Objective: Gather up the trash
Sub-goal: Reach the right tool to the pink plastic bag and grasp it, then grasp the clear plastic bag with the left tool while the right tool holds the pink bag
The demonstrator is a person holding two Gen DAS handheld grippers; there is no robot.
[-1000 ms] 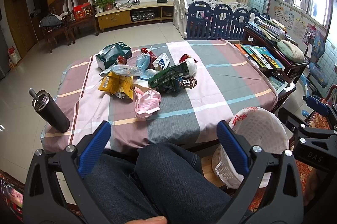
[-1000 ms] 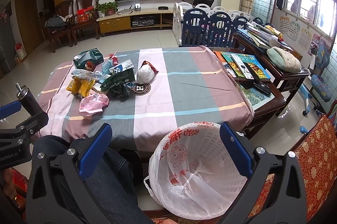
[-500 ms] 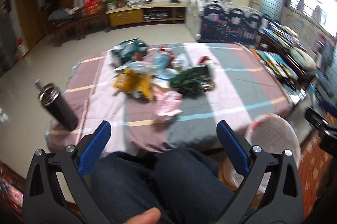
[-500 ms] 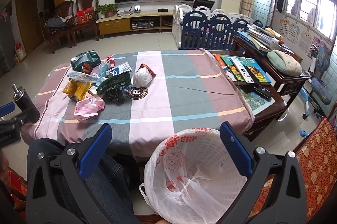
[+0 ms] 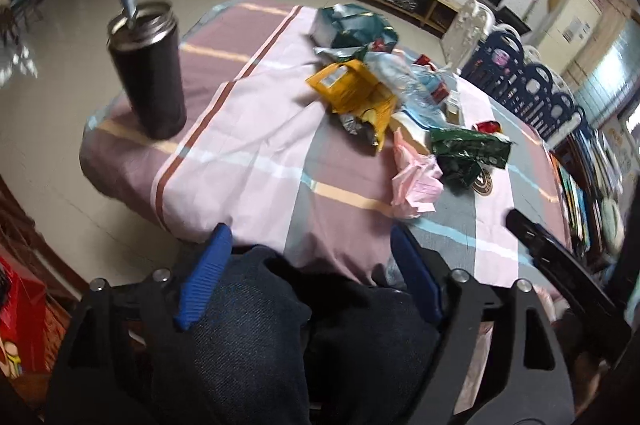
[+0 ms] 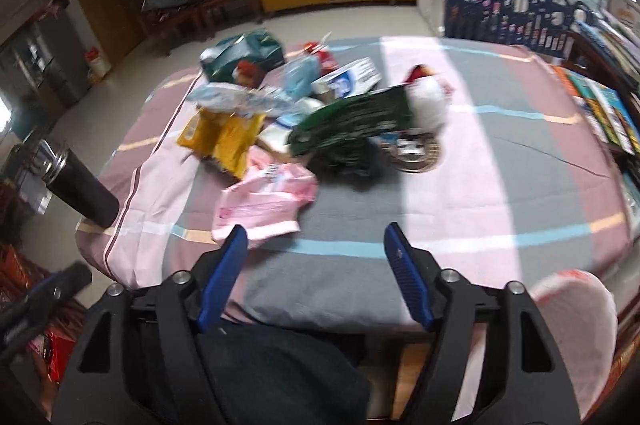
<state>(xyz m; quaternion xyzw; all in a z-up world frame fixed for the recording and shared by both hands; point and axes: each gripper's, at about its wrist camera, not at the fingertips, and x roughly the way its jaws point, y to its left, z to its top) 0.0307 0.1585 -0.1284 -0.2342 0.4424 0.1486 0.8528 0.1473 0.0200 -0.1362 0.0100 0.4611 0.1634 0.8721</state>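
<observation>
A black tumbler (image 5: 150,77) stands upright at the left corner of the table (image 5: 256,153), well apart from the trash. The trash lies in one heap mid-table: a yellow bag (image 5: 354,93), a teal bag (image 5: 352,29) behind it, a clear bottle (image 5: 404,81), a pink bag (image 5: 416,181) nearest the person, and a green bag (image 5: 468,149) to its right. The left gripper (image 5: 310,241) hangs over the person's knees (image 5: 256,325) at the table's near edge; its jaws have just been closing, yet stand wide with nothing between them. The right gripper (image 6: 316,237) hovers over the near edge just beside the pink bag (image 6: 264,201); its jaws too have just been closing and stand wide, empty. The lined bin (image 6: 576,321) sits lower right, beside the table.
</observation>
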